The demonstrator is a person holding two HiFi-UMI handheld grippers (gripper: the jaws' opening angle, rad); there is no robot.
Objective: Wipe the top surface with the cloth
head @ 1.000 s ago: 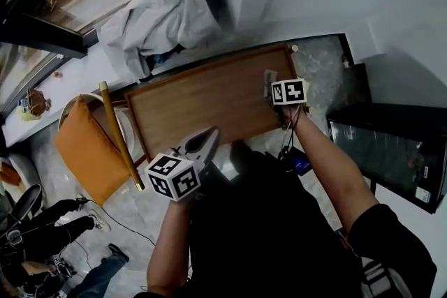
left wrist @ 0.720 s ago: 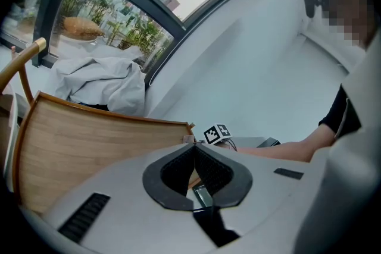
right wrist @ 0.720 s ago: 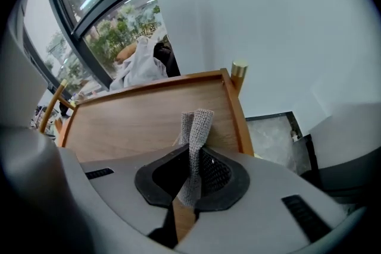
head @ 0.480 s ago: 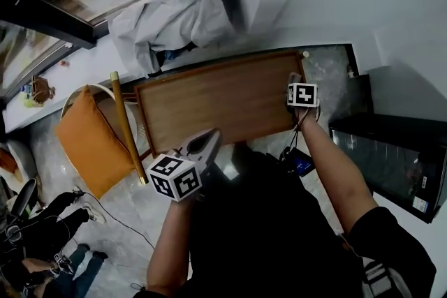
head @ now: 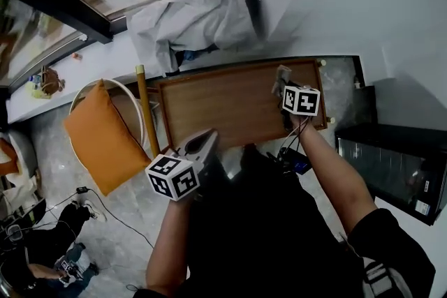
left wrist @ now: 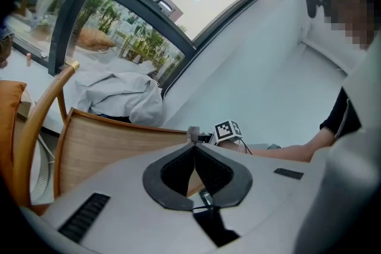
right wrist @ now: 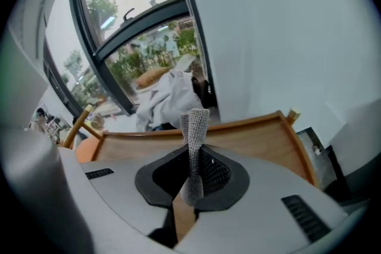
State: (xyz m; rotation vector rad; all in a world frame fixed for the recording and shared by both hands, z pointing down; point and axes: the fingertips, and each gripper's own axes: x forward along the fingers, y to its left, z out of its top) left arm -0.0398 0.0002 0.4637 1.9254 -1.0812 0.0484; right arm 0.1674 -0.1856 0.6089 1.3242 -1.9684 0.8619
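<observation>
The wooden tabletop (head: 230,105) with a raised rim lies in front of me. My right gripper (head: 286,84) is over its right part, shut on a small grey cloth (head: 281,75). In the right gripper view the cloth (right wrist: 194,125) stands out as a twisted strip pinched between the jaws (right wrist: 193,154), with the tabletop (right wrist: 256,140) beyond it. I cannot tell whether the cloth touches the wood. My left gripper (head: 204,143) hangs shut and empty near the table's front edge. In the left gripper view its jaws (left wrist: 194,149) are together, with the tabletop (left wrist: 107,143) ahead.
A chair with an orange cushion (head: 105,139) stands left of the table. A heap of white fabric (head: 195,17) lies on the sill behind it. A black glass-fronted cabinet (head: 398,157) stands to the right, against the white wall. Cables (head: 293,157) hang near the table's front right.
The right gripper with the cloth has shifted from the table's right edge a little toward its middle. The head view has drifted. The left gripper has stayed put.
</observation>
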